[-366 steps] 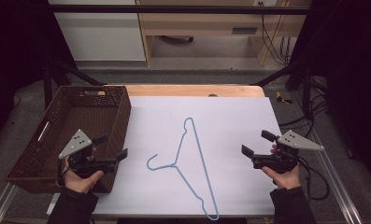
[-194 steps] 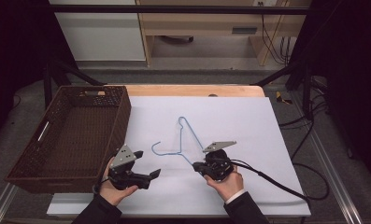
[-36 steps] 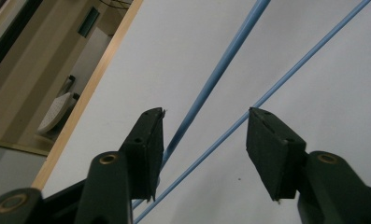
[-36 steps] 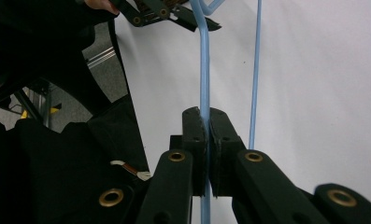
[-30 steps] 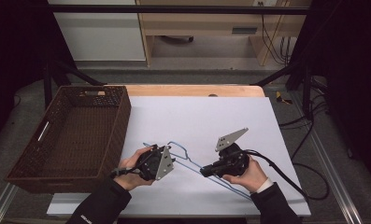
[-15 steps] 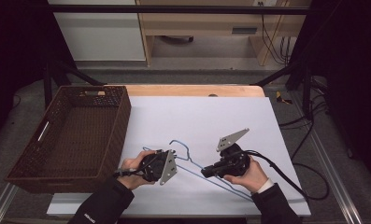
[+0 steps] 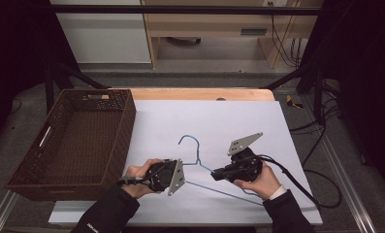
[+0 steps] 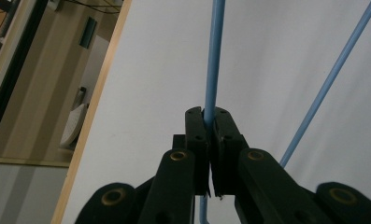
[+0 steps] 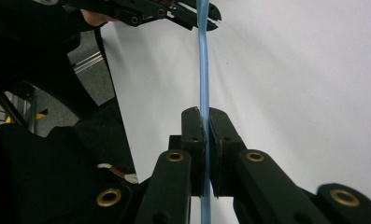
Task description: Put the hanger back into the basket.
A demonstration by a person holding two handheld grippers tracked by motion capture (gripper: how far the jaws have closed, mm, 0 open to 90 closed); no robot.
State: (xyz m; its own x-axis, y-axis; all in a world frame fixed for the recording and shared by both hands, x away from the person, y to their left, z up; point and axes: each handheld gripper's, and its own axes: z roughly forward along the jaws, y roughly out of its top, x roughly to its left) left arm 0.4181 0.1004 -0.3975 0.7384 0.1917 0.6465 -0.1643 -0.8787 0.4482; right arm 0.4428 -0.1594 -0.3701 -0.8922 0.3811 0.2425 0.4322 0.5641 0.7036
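A light blue wire hanger [image 7: 198, 154] lies on the white sheet [image 7: 219, 116], hook toward the far side. My left gripper [image 7: 181, 169] comes in from the left; its jaws have just been closing and now pinch the hanger's wire [image 8: 214, 56]. In the left gripper view the left gripper [image 8: 210, 114] has the wire between its pads, and a second wire [image 8: 332, 74] runs past on the right. My right gripper [image 7: 214, 174] points left, shut on the hanger's sloping arm. The right gripper view shows the right gripper [image 9: 205, 114] clamped on the wire [image 9: 203, 60], with the left gripper [image 9: 199, 14] farther along it.
A dark wicker basket [image 7: 124, 131] stands at the left of the sheet, with nothing inside. The table's wooden far edge [image 7: 200, 93] shows beyond the sheet. The right gripper's cable [image 7: 321, 189] loops off the table's right side.
Over the last second the left gripper has edged a little to the right at the hanger's left end and the hook has shifted slightly away. The right gripper has kept still.
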